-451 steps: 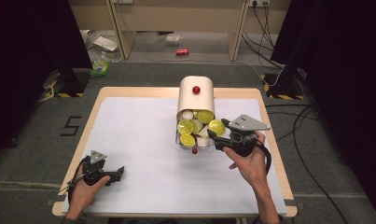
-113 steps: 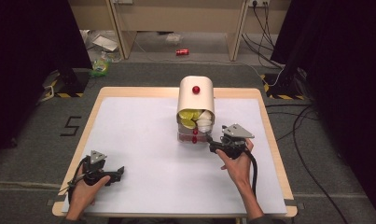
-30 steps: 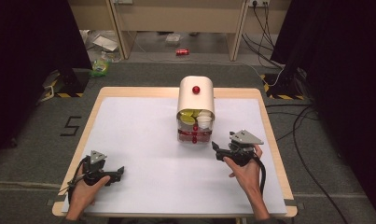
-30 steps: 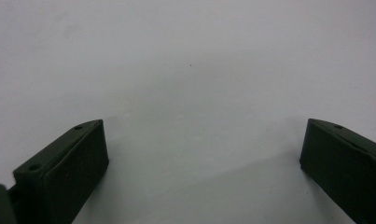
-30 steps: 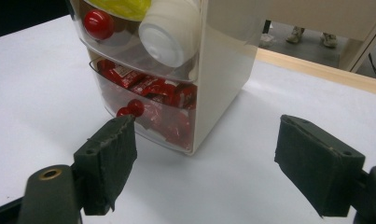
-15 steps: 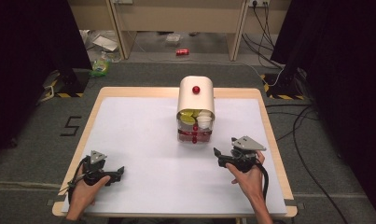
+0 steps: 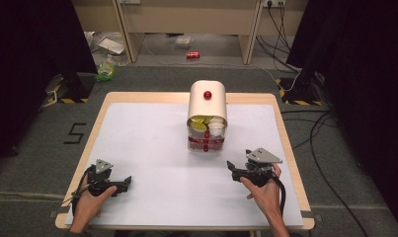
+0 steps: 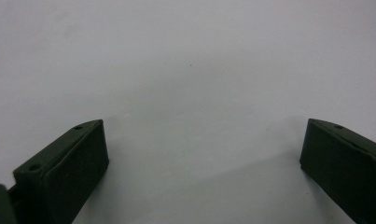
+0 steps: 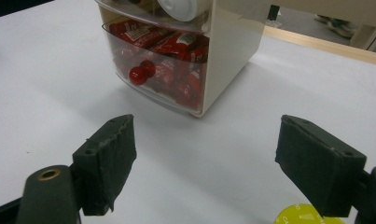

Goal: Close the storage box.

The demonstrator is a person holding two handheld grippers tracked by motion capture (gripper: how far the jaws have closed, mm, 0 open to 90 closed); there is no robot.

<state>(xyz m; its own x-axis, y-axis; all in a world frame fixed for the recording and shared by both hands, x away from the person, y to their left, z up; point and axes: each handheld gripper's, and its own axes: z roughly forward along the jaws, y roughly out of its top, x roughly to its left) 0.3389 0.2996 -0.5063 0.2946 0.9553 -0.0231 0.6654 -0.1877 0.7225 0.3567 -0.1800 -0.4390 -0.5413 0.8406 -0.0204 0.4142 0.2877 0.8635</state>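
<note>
table (image 7: pixel 152 128) white top, wood rim | cream drawer box (image 7: pixel 207 116) upright near far edge, right of centre | yellow capsule (image 9: pixel 307 215) on top near right edge

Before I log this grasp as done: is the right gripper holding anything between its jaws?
No, the right gripper has its jaws spread wide over bare table, apart from the drawer unit.

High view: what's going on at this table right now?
A person sits at a white table with tongs in each hand. The right tongs are open and empty, pointing at a small cream drawer box that stands apart from them; its clear drawers hold yellow and white capsules above and red packets below. A yellow capsule lies on the table by the right tongs. The left tongs rest open near the table's front left corner.
</note>
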